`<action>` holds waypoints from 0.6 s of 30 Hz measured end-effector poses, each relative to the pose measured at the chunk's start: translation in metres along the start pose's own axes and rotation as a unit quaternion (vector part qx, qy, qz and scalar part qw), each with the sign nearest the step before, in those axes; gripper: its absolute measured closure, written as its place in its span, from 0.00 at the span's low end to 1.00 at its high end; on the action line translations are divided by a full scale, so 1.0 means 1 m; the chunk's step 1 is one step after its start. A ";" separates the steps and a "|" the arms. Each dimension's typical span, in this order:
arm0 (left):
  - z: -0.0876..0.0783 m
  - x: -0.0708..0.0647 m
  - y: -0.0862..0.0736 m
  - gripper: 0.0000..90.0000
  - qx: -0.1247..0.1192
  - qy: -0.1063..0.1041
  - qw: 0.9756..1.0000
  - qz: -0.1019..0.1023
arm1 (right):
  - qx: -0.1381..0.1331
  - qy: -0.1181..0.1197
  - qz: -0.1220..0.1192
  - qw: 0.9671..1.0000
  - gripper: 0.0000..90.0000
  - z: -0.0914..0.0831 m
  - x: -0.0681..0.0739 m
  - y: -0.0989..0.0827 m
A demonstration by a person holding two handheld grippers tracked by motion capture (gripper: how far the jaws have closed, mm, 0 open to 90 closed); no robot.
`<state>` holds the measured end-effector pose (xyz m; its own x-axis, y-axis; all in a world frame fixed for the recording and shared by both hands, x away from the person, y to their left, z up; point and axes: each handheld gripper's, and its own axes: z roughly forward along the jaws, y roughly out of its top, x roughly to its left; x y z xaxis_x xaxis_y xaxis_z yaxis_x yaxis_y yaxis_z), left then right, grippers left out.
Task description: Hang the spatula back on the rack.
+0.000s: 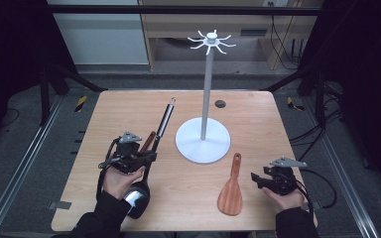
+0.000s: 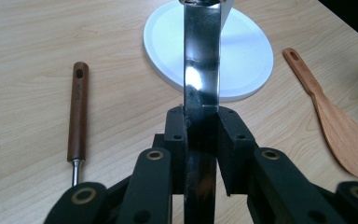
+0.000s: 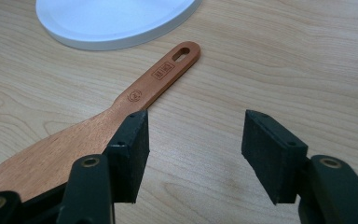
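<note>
The left tool (image 2: 200, 135) is clamped on the flat metal handle of a ladle (image 2: 201, 60); the pads press it from both sides in the left gripper view. In the high view the left tool (image 1: 146, 157) holds that ladle (image 1: 162, 123) partway along, its handle tip pointing toward the far edge of the worktop (image 1: 258, 106) and its dark bowl down near the person's left wrist. Just beside it lies a wooden-handled utensil (image 2: 78, 114), flat on the wood and untouched.

The right tool (image 3: 193, 147) stands with its jaws spread and nothing between them, resting near the wooden spatula (image 3: 121, 112), which lies flat just beside its left pad. In the high view the right tool (image 1: 254, 179) sits next to that spatula (image 1: 231, 187).

Between the two hands stands the white hook stand (image 1: 203, 144), its hooks all bare. By the look of it the hanging has barely begun: one utensil is gripped but not yet lifted to a hook, and the other two remain to be picked up.
</note>
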<state>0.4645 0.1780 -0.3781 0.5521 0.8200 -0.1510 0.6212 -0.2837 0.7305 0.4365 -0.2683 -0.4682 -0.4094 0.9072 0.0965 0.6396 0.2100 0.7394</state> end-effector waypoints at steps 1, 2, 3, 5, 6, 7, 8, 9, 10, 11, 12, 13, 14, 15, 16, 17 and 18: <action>0.000 -0.001 0.001 0.83 -0.001 0.000 1.000 0.000 | 0.000 0.000 0.000 1.000 0.46 0.000 0.000 0.000; 0.001 -0.002 0.002 0.83 -0.001 0.001 1.000 0.002 | 0.000 0.000 0.000 1.000 0.46 0.000 0.000 0.000; 0.001 -0.003 0.003 0.83 0.000 0.000 1.000 0.003 | 0.000 0.001 0.000 1.000 0.46 0.000 0.000 0.000; 0.003 -0.005 0.005 0.83 -0.002 -0.002 1.000 0.002 | -0.001 0.001 -0.002 1.000 0.46 0.000 0.000 0.001; 0.003 -0.006 0.006 0.83 -0.001 -0.004 1.000 0.005 | -0.001 0.001 -0.002 1.000 0.46 0.000 0.000 0.001; 0.004 -0.007 0.007 0.83 -0.003 -0.006 1.000 0.003 | -0.001 0.002 -0.002 1.000 0.46 0.000 0.000 0.001; 0.004 -0.009 0.009 0.83 -0.003 -0.007 1.000 0.004 | -0.001 0.002 -0.002 1.000 0.46 0.000 0.000 0.001; 0.004 -0.010 0.010 0.83 -0.004 -0.007 1.000 0.005 | -0.001 0.002 -0.002 1.000 0.46 0.000 0.000 0.001; 0.003 -0.011 0.011 0.83 -0.006 -0.008 1.000 0.007 | -0.001 0.002 -0.002 1.000 0.46 0.000 0.000 0.001; 0.003 -0.012 0.012 0.83 -0.008 -0.009 1.000 0.008 | -0.002 0.002 -0.001 1.000 0.46 0.000 0.000 0.001; 0.002 -0.012 0.014 0.83 -0.010 -0.008 1.000 0.010 | -0.002 0.001 -0.002 1.000 0.46 0.000 0.000 0.001; 0.001 -0.013 0.015 0.83 -0.012 -0.007 1.000 0.011 | -0.002 0.001 -0.004 1.000 0.46 0.000 0.000 0.001; -0.001 -0.013 0.017 0.83 -0.015 -0.006 1.000 0.012 | -0.002 0.002 -0.002 1.000 0.46 0.000 0.000 0.001; -0.002 -0.013 0.018 0.83 -0.018 -0.006 1.000 0.014 | -0.002 0.002 -0.003 1.000 0.46 0.000 0.000 0.001; -0.004 -0.013 0.019 0.83 -0.021 -0.006 1.000 0.014 | -0.002 0.003 -0.002 1.000 0.46 0.000 0.001 0.001; -0.005 -0.012 0.021 0.83 -0.025 -0.006 1.000 0.015 | -0.001 0.003 -0.003 1.000 0.46 0.000 0.001 0.001; -0.006 -0.012 0.022 0.83 -0.030 -0.010 0.999 0.015 | -0.001 0.003 -0.002 1.000 0.46 0.000 0.001 0.001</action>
<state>0.4679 0.1645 -0.3563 0.5810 0.8016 -0.1412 0.5696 -0.2765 0.7740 0.4366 -0.2678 -0.4675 -0.4160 0.9042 0.0971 0.6364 0.2132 0.7413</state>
